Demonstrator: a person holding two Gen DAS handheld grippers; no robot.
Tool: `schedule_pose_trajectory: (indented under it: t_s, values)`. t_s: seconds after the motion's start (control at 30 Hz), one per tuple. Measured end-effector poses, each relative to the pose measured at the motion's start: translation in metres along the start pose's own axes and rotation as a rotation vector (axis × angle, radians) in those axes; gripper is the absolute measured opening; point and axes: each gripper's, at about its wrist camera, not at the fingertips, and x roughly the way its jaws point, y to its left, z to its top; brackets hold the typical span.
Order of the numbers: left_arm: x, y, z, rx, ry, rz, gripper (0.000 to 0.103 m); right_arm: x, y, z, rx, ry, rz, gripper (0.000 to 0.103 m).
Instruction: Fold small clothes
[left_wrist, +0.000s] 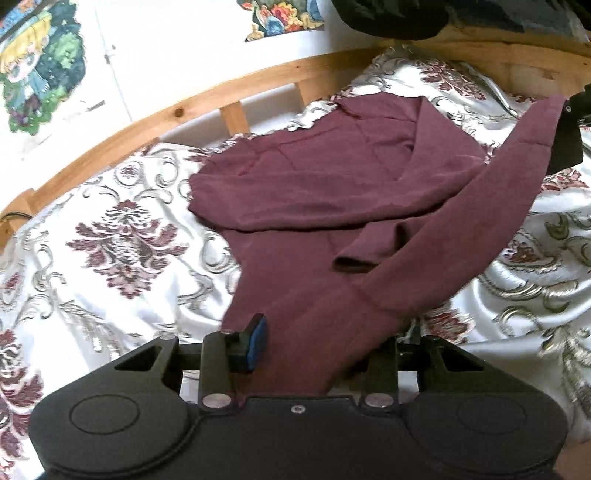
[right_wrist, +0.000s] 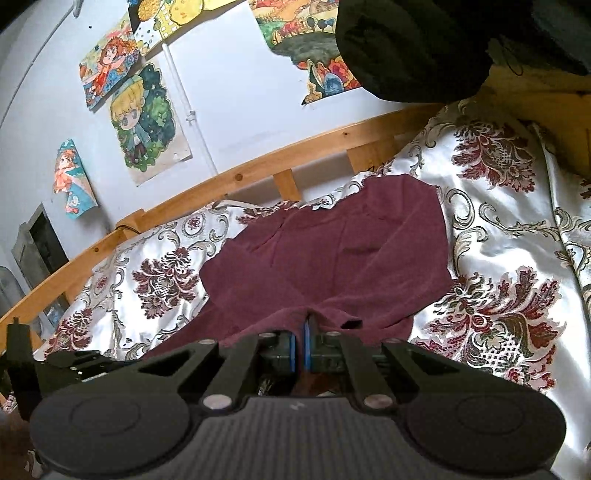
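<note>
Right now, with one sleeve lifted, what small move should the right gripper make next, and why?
Probably carry the sleeve across the sweater and lower it there. The right gripper is shut on its cuff end and holds it raised off the bed, while the other sleeve already lies folded over the body.

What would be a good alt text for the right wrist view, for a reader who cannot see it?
The right gripper is shut on a fold of a maroon sweater that lies spread on a floral satin bedspread. Behind the bed run a wooden rail and a white wall with cartoon drawings.
</note>
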Motion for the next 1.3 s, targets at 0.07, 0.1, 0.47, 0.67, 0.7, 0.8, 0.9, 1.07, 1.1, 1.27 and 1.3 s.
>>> schedule_pose_trajectory:
  t_s: [0.07,0.1,0.47,0.67,0.7,0.8,0.9,1.07,1.1,1.27,1.3]
  values:
    - [-0.002,0.003,-0.002,-0.002,-0.008,0.007,0.043,0.0,0.0,-0.002,-0.006,0.009,-0.037,0.006]
    - [-0.004,0.005,-0.004,-0.011,-0.016,0.008,0.043,0.0,0.001,-0.003,-0.009,0.016,-0.057,0.006]
    - [-0.043,0.025,-0.017,-0.201,-0.166,-0.112,0.011,-0.039,0.021,-0.023,0.04,-0.001,-0.192,0.005]
    - [-0.078,0.044,-0.013,-0.253,-0.218,-0.189,0.01,-0.072,0.042,-0.026,0.025,-0.027,-0.191,0.005]
    - [-0.085,0.048,-0.014,-0.264,-0.219,-0.201,0.01,-0.079,0.047,-0.027,0.019,-0.026,-0.183,0.005]
    - [-0.103,0.057,-0.014,-0.281,-0.207,-0.209,0.01,-0.097,0.06,-0.029,-0.002,-0.021,-0.157,0.005]
    - [-0.123,0.057,-0.006,-0.243,-0.228,-0.2,0.01,-0.111,0.07,-0.027,-0.042,-0.045,-0.151,0.005]
    - [-0.12,0.064,0.016,-0.244,-0.217,-0.22,0.01,-0.104,0.072,-0.011,-0.106,-0.088,-0.166,0.005]
    - [-0.116,0.068,0.024,-0.248,-0.213,-0.225,0.01,-0.099,0.071,-0.006,-0.112,-0.094,-0.166,0.005]
    - [-0.088,0.082,0.075,-0.214,-0.172,-0.236,0.01,-0.053,0.054,0.03,-0.192,-0.112,-0.162,0.005]
    - [-0.08,0.084,0.085,-0.203,-0.156,-0.235,0.01,-0.041,0.048,0.038,-0.199,-0.108,-0.159,0.005]
